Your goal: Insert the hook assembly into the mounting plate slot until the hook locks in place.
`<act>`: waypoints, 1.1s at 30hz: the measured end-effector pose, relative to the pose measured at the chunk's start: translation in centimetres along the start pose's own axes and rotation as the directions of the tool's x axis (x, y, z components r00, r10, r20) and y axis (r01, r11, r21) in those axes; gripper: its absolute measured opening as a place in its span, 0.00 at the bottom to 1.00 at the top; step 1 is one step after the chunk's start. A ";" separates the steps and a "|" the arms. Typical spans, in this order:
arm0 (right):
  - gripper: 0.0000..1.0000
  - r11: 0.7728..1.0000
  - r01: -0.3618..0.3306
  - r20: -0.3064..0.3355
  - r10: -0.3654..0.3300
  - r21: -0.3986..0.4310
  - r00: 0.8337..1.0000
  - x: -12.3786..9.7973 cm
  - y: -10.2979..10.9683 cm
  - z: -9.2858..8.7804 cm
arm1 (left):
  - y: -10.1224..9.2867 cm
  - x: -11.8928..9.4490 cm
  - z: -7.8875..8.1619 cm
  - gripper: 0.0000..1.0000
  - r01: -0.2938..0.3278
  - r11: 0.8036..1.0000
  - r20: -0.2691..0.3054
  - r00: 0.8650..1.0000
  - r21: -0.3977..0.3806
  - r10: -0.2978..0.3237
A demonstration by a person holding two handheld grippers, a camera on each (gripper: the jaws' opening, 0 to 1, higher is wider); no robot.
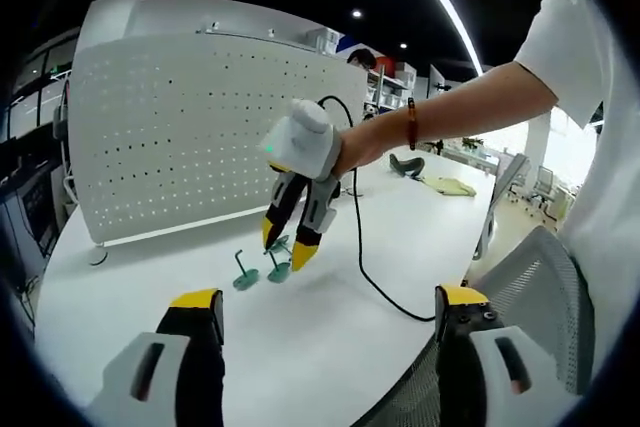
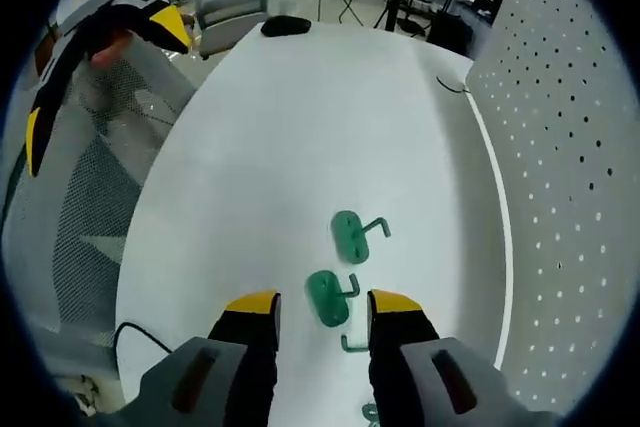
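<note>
In the right gripper view, the right gripper [image 2: 322,309], jaws spread and empty, hovers over the nearer green hook [image 2: 328,298] lying on the white table [image 2: 260,137]; a second hook [image 2: 351,236] lies toward one o'clock. The pegboard [image 2: 575,147] stands at three o'clock. The left gripper [image 1: 327,309], also spread, is farther off.

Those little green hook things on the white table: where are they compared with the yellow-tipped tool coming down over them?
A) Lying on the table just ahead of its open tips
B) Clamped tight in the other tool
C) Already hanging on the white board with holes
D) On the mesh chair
A: in the right gripper view the green hooks lie flat on the white table just ahead of the right tool, whose tips stand apart with nothing gripped between them.
</note>
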State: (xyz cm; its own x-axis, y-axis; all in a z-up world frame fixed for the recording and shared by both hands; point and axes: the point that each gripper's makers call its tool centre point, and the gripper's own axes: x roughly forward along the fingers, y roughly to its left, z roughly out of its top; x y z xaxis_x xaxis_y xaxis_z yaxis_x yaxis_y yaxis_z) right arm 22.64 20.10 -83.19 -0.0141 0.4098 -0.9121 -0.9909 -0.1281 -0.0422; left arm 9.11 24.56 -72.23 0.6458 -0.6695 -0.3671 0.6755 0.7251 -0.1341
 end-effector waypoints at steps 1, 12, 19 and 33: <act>0.34 1.000 -0.001 -0.005 0.001 -0.005 1.000 0.1 -0.1 0.0 | 0.0 0.0 0.0 0.89 -0.001 1.000 -0.001 1.000 -0.001 0.001; 0.25 0.995 -0.055 -0.064 0.050 -0.080 0.997 1.1 -0.8 0.0 | 0.3 -0.3 -0.4 0.88 -0.001 1.000 -0.007 1.000 -0.012 0.001; 0.22 0.990 -0.102 -0.098 0.092 -0.097 0.991 1.7 -0.8 -0.2 | 0.6 -0.4 -0.4 0.88 -0.008 1.000 -0.004 1.000 -0.017 0.008; 0.06 0.982 -0.156 -0.139 0.141 -0.105 0.980 1.7 0.7 -0.9 | 0.5 -0.4 -0.6 0.87 -0.004 1.000 -0.006 1.000 -0.025 0.004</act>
State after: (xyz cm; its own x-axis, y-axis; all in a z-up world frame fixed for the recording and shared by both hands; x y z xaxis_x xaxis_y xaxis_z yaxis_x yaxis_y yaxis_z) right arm 22.01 19.83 -85.13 -0.1346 0.2583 -0.9566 -0.9569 -0.2847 0.0577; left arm 9.02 25.28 -72.68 0.6462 -0.6658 -0.3731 0.6639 0.7315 -0.1556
